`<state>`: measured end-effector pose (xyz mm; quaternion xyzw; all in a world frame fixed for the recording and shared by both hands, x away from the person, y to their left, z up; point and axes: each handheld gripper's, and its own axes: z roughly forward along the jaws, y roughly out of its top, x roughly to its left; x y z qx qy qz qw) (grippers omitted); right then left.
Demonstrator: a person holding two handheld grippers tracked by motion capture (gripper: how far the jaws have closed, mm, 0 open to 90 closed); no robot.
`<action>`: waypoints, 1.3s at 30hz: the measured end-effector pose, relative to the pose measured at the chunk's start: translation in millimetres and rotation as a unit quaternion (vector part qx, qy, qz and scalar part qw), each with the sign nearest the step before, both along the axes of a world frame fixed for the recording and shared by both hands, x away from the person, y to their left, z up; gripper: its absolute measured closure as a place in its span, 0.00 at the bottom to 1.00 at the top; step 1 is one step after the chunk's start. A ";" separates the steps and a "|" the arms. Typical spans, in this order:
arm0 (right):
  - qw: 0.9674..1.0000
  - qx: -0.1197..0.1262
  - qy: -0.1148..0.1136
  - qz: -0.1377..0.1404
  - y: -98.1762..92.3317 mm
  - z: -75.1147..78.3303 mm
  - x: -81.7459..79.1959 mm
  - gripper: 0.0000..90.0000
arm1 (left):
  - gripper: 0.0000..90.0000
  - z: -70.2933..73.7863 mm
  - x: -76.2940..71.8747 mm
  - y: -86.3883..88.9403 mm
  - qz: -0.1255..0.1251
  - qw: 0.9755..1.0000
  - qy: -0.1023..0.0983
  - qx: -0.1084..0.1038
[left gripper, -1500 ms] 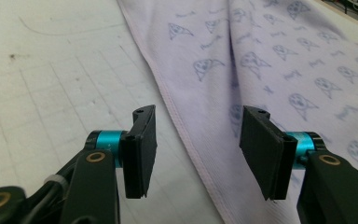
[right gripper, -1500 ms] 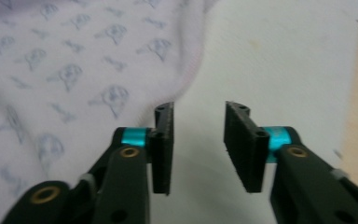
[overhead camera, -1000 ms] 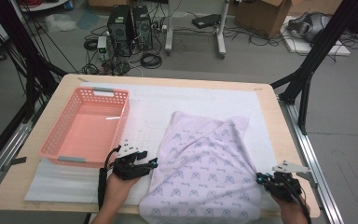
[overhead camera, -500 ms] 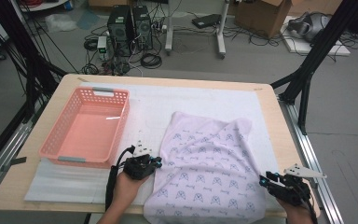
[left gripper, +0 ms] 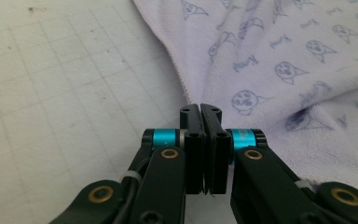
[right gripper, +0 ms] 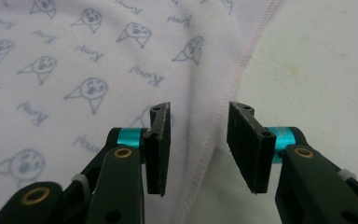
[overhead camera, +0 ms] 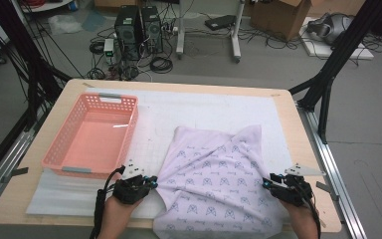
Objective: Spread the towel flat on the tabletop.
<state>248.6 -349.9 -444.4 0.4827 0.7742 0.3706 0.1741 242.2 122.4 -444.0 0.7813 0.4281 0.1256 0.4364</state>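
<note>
A lilac towel (overhead camera: 214, 179) printed with small dog faces lies crumpled on the white mat (overhead camera: 204, 107), towards the front. My left gripper (overhead camera: 151, 181) sits at its left edge. In the left gripper view the gripper (left gripper: 200, 108) is shut, with the tips right at the towel's (left gripper: 284, 56) hem; I cannot tell whether cloth is pinched. My right gripper (overhead camera: 267, 183) is at the towel's right edge. Its jaws have just been opening: the gripper (right gripper: 198, 116) stands open, and the stitched hem of the towel (right gripper: 74, 56) runs below the gap without touching the pads.
A pink plastic basket (overhead camera: 132, 132) stands empty on the left of the wooden table (overhead camera: 291, 124). A thin white foam sheet (overhead camera: 64, 194) lies in front of it. Black frame legs, cables and computer cases stand on the floor beyond the table.
The left jaws have closed at the towel's left edge. The right jaws have opened off the right hem, and that hand has shifted a little left.
</note>
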 end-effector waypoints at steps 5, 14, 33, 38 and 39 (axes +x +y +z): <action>0.999 -0.030 0.003 0.015 3.7 0.9 4.7 0.96 | 0.56 -3.3 16.9 -8.5 -0.004 1.000 -0.007 -0.020; 0.998 -0.053 0.019 -0.016 -27.5 9.6 -14.2 0.90 | 0.52 0.6 71.8 -31.9 0.007 0.999 -0.029 -0.018; 1.000 0.011 -0.015 -0.011 -30.2 14.5 -0.2 0.62 | 0.54 -5.6 160.8 -57.3 0.046 0.999 -0.015 -0.004; 1.000 0.012 -0.012 -0.010 -29.7 13.6 5.4 0.60 | 0.59 -7.7 168.7 -67.6 0.057 0.998 -0.018 0.029; 1.000 0.015 -0.012 -0.012 -28.9 13.3 7.4 0.59 | 0.64 -7.5 168.7 -67.8 0.062 0.997 -0.020 0.036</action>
